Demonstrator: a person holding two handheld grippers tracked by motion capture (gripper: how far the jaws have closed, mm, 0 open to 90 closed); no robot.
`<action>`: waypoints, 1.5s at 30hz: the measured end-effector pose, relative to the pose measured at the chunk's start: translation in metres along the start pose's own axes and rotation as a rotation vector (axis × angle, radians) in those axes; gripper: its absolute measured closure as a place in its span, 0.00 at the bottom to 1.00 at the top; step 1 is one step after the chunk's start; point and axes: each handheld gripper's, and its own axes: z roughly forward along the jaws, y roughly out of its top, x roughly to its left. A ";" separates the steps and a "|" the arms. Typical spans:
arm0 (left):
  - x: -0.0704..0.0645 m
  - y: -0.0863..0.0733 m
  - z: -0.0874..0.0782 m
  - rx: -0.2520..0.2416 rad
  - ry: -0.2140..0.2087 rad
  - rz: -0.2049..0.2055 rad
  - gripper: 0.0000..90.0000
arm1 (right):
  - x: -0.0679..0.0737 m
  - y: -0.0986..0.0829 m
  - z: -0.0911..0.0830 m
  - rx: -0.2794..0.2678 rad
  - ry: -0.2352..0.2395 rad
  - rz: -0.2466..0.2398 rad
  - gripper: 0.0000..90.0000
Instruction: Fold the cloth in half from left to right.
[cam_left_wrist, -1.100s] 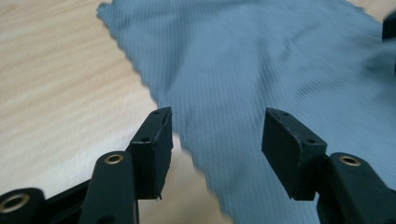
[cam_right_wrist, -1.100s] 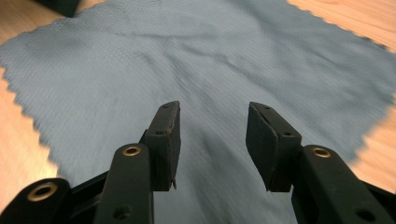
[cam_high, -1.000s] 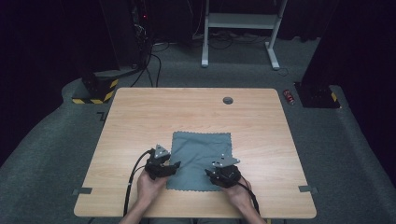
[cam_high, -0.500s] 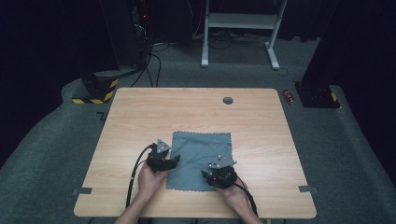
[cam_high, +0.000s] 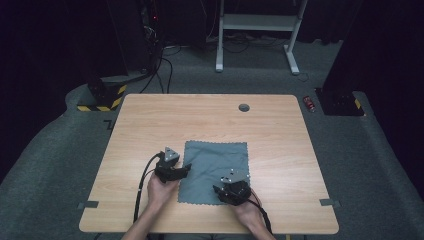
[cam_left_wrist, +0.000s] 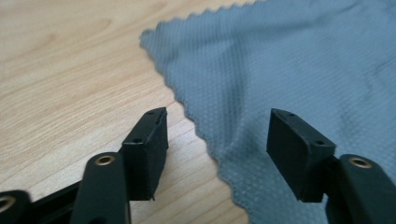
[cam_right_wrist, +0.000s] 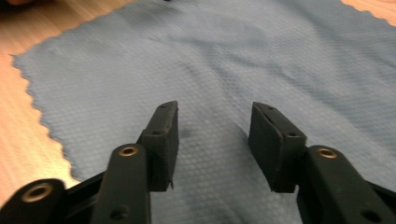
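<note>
grey cloth (cam_high: 212, 165) flat on table (cam_high: 150, 120), jaws apart

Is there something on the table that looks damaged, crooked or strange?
Nothing stands out. The grey cloth lies flat and nearly square to the table, with a few soft creases and a neat zigzag edge. The left gripper is open over its left edge, and the right gripper is open above the cloth.

Dark surroundings, lit tabletop, blurry close-ups
</note>
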 end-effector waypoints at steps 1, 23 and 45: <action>0.001 0.002 -0.001 -0.007 0.005 0.009 0.41 | 0.001 0.001 0.001 -0.005 0.009 -0.004 0.61; 0.031 0.061 0.027 0.068 0.032 -0.018 0.49 | 0.031 0.020 0.011 -0.022 0.125 -0.042 0.72; 0.046 0.070 0.058 0.116 0.082 -0.045 0.52 | 0.090 0.039 0.043 0.001 0.235 -0.194 0.77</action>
